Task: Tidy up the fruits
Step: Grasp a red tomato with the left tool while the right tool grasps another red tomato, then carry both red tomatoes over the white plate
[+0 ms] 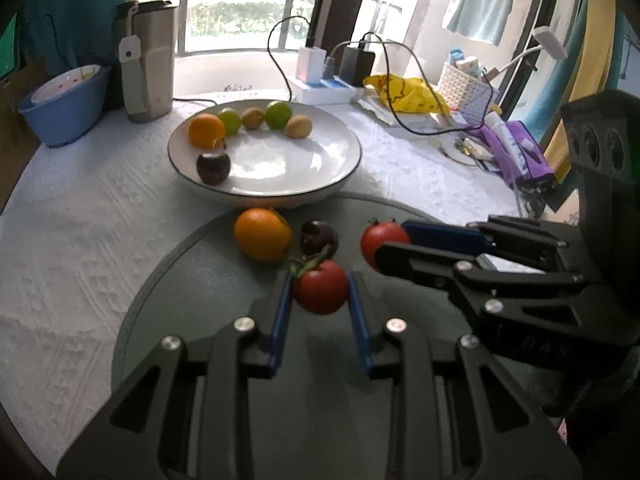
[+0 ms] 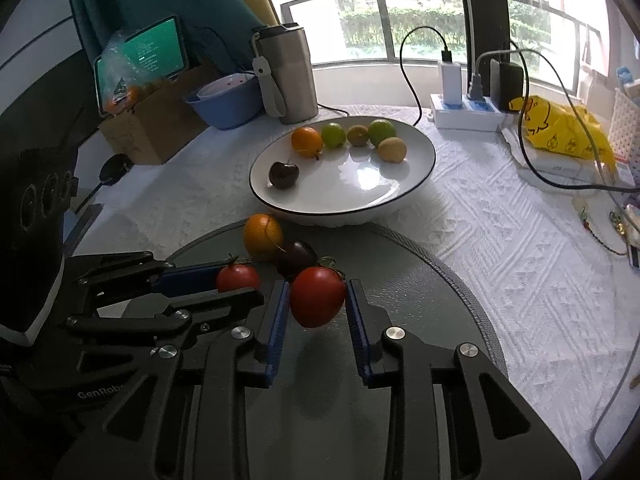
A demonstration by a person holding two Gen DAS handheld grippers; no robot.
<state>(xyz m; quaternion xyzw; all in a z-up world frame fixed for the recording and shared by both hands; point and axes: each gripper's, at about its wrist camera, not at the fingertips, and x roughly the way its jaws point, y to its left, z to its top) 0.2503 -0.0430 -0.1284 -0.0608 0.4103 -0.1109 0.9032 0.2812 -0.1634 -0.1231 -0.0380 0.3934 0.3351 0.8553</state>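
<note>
On the round grey mat nearest the cameras, each gripper has its blue pads pressed on a small red tomato: the left gripper is clamped on the left tomato, stem toward the bowl, and the right gripper is clamped on the right tomato. In both views a shadow lies on the mat under the fruit, so each looks slightly lifted, though I cannot be sure. The main risk, as I judge it, is the crowding: the two grippers sit side by side, almost touching, so a careless swing of either could knock the other and squeeze or drop a smooth, round tomato, which would then roll. Just beyond the fingertips lie a dark cherry and an orange, touching each other. A low forward push would shove them against the wall of the white bowl. The bowl's rim stands above the mat, so the tomatoes need to clear it, or they could strike it and tip the bowl. Inside, the orange, limes, kiwis and cherry line the far and left sides, leaving the near right part bare for setting fruit down. Behind, a steel tumbler and trailing cable limit room past the bowl.
</note>
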